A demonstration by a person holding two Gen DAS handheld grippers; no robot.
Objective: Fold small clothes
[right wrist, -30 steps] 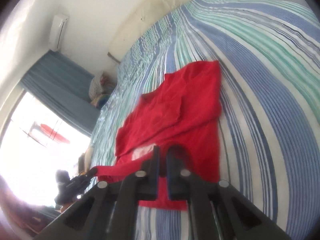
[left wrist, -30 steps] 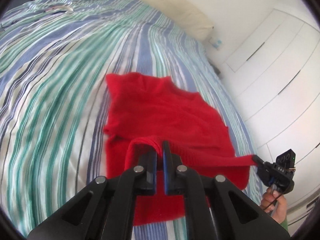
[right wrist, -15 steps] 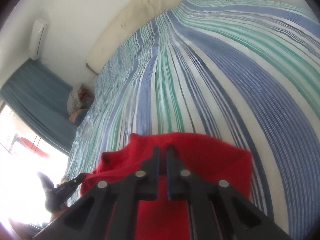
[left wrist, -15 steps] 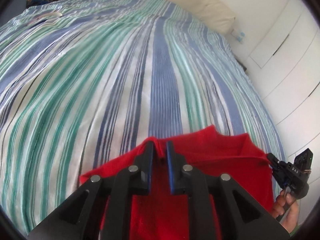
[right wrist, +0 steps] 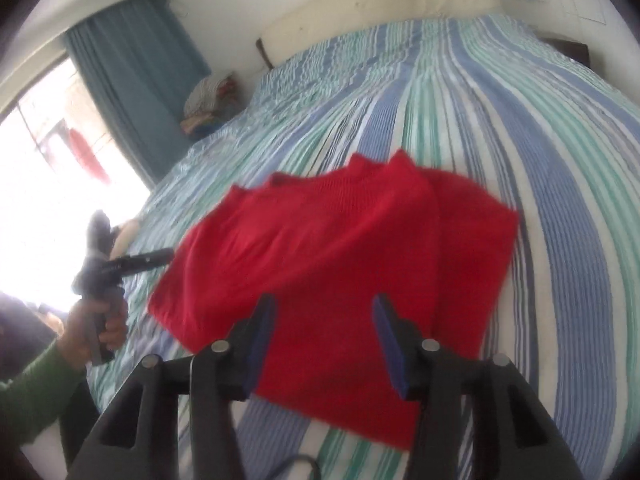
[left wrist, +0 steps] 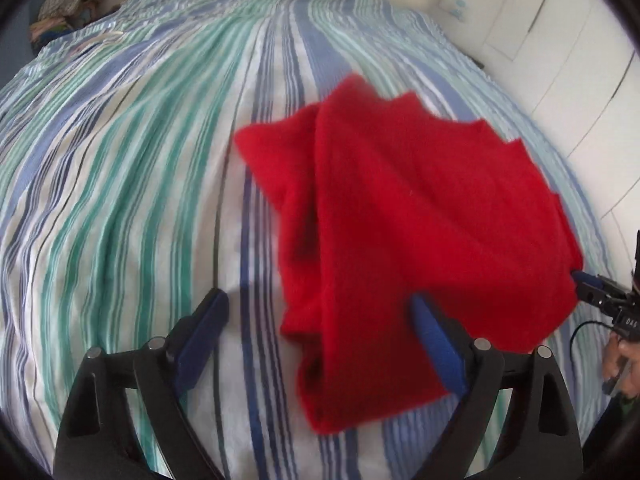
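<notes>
Room: a bedroom with white cupboard doors (left wrist: 560,40) beyond the left gripper's right side, and a teal curtain (right wrist: 136,80) beside a bright window far ahead-left of the right gripper.
Bed: a bed (left wrist: 120,160) under a cover striped blue, green and white fills the ground ahead of both grippers; a cream headboard cushion (right wrist: 380,4) lies at its far end.
Garment: a red knitted garment (left wrist: 400,220) lies folded over on the cover, straight ahead of the right gripper and ahead-right of the left one; its edges are blurred.
Left gripper: the left gripper (left wrist: 320,316) is spread wide and its jaws are opening; its right finger (left wrist: 436,340) touches or overlaps the near edge of the red cloth, the left finger stands over bare cover, and neither pad presses on the cloth.
Right gripper: the right gripper (right wrist: 324,340) is parted about halfway, jaws opening, with the red garment (right wrist: 340,260) seen between and beyond its blue pads, not pinched.
Person: a hand (right wrist: 96,320) in a green sleeve (right wrist: 32,392) holds the left gripper's handle, off to the right gripper's left.
Other: a pile of mixed cloth (right wrist: 212,100) sits far ahead by the curtain.
</notes>
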